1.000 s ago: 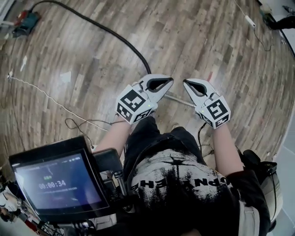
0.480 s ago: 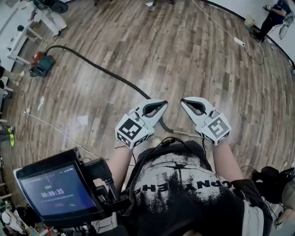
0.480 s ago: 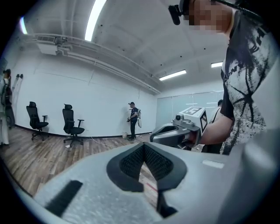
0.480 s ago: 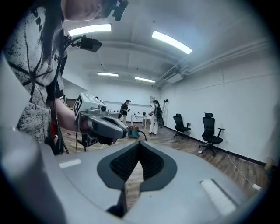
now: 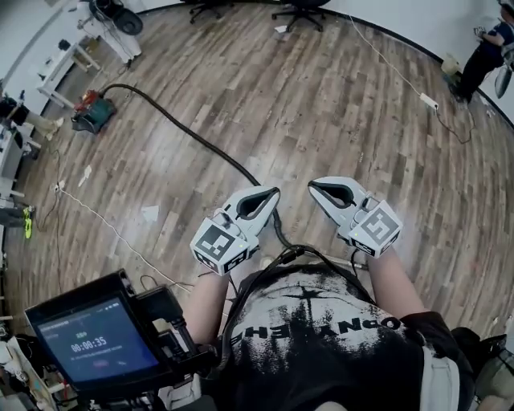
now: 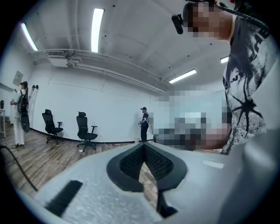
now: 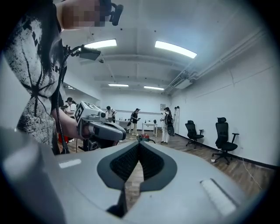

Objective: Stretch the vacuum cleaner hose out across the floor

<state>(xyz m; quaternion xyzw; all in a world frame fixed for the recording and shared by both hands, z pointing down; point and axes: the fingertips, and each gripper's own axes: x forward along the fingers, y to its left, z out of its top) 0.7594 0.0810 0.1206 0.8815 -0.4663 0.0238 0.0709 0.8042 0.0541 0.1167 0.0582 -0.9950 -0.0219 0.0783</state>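
Observation:
A long black vacuum hose (image 5: 193, 140) lies across the wooden floor. It runs from the green and red vacuum cleaner (image 5: 92, 112) at the far left to a spot below my hands, where my chest hides its near end. My left gripper (image 5: 273, 193) and right gripper (image 5: 315, 187) hang side by side well above the floor, both shut and holding nothing. The left gripper view shows the left gripper's (image 6: 143, 145) pads pressed together, with a stretch of hose (image 6: 13, 166) at the left edge. In the right gripper view the right gripper (image 7: 139, 142) is likewise shut, with the left gripper (image 7: 94, 124) beside it.
Office chairs (image 5: 293, 10) stand at the far wall and desks (image 5: 64, 64) along the left. A thin white cable (image 5: 104, 225) crosses the floor at the left. A power strip (image 5: 428, 101) and a person (image 5: 482, 56) are at the far right. A screen (image 5: 96, 341) hangs at my chest.
Both grippers have risen together, staying shut and empty. The floor and hose have dropped further below them, and more of the room shows.

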